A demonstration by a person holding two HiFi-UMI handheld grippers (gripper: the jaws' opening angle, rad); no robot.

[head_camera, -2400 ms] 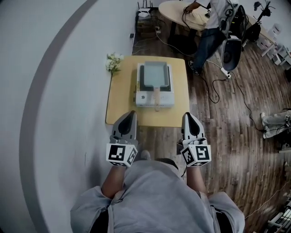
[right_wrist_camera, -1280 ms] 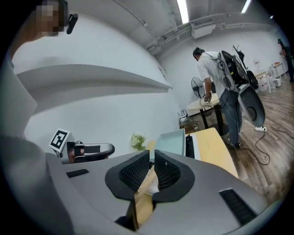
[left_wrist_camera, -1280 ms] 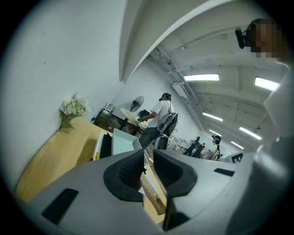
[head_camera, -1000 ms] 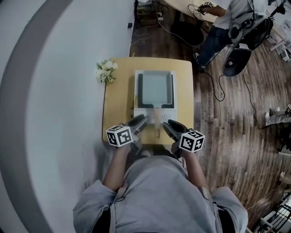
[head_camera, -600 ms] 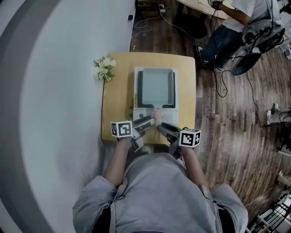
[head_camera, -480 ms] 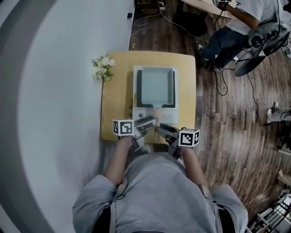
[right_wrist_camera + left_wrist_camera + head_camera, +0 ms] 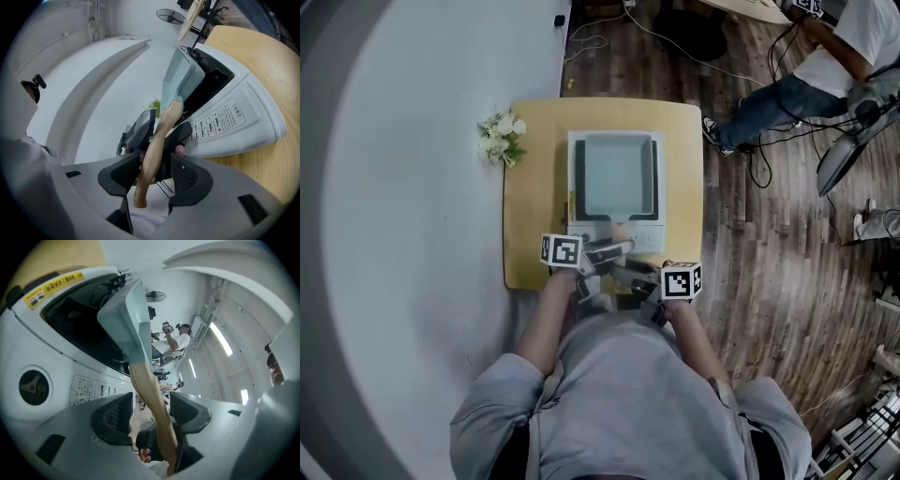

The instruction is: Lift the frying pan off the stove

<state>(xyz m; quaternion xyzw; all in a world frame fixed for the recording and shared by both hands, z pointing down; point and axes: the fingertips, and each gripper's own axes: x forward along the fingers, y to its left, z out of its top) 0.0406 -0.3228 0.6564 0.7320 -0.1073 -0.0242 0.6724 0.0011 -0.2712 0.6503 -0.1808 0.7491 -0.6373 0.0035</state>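
At mid-frame, left hand-held gripper (image 7: 151,411) and right hand-held gripper (image 7: 154,171) — jaws just opening, released — straddle the handle (image 7: 145,385) of the frying pan (image 7: 617,175).

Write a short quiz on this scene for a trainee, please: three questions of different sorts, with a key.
1. True or false: the frying pan is lifted clear of the stove.
2. What stands between the jaws of the left gripper and of the right gripper? A) a spatula B) the wooden handle C) a stove knob
3. Fill in: in the head view, the flowers are at the table's ___ edge.
Key: 1 false, it rests there. 2 B; both pairs of jaws, open, have just been opening. 3 left.
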